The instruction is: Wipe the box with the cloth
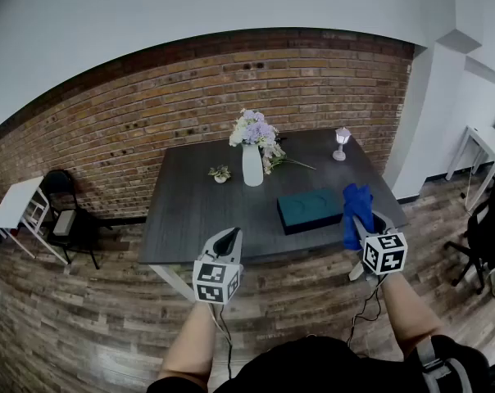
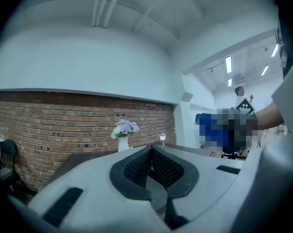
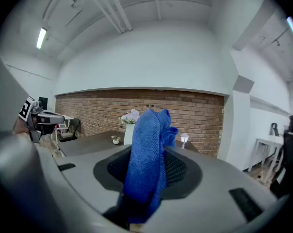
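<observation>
Cloth (image 3: pixel 145 171) clamped in right hand-held gripper (image 3: pixel 149 130) hides its jaw tips; left hand-held gripper (image 2: pixel 151 152) closed, empty.

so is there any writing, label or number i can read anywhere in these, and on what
None: no word, brand or number can be read in any view.
The cubes on the left gripper and the right gripper carry only black and white square patterns, not text.
The box, the cloth and the vase show no print.
</observation>
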